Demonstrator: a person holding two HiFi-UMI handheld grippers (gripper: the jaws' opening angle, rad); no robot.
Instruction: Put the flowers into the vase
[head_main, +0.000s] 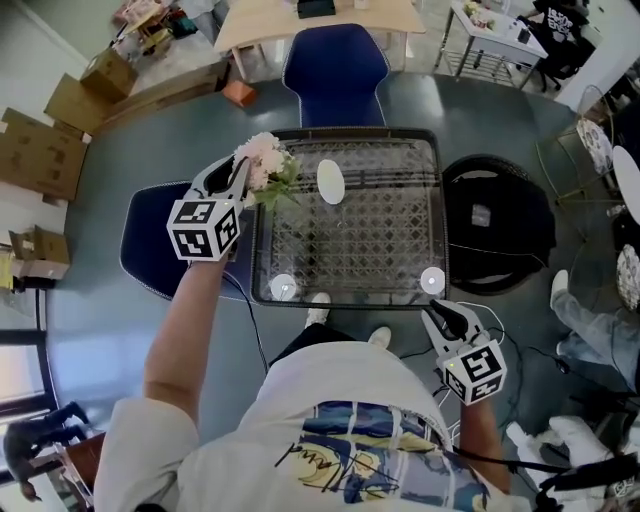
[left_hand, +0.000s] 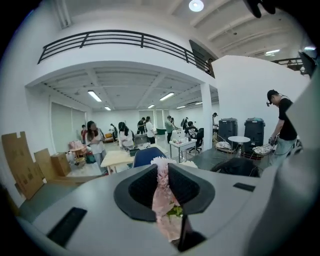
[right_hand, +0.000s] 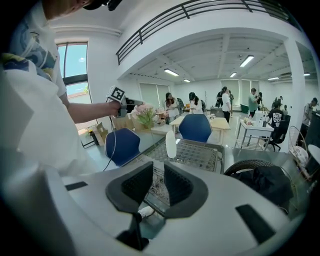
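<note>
A bunch of pale pink flowers (head_main: 263, 157) with green leaves is clamped in my left gripper (head_main: 243, 178), held up over the left edge of the glass table (head_main: 400, 262). In the left gripper view the flowers (left_hand: 163, 192) fill the gap between the pads. The white vase (head_main: 330, 182) stands upright on the table's far part, to the right of the flowers. My right gripper (head_main: 441, 318) hovers off the table's near right corner, its jaws a narrow gap apart with nothing between them. In the right gripper view, the vase (right_hand: 171, 144) stands ahead and the flowers (right_hand: 145, 114) lie at the left.
A blue chair (head_main: 335, 65) stands behind the table and another (head_main: 145, 240) at its left. A black bag on a round seat (head_main: 497, 222) sits at the right. Cardboard boxes (head_main: 45, 150) lie far left. A wooden table (head_main: 320, 20) and several people are beyond.
</note>
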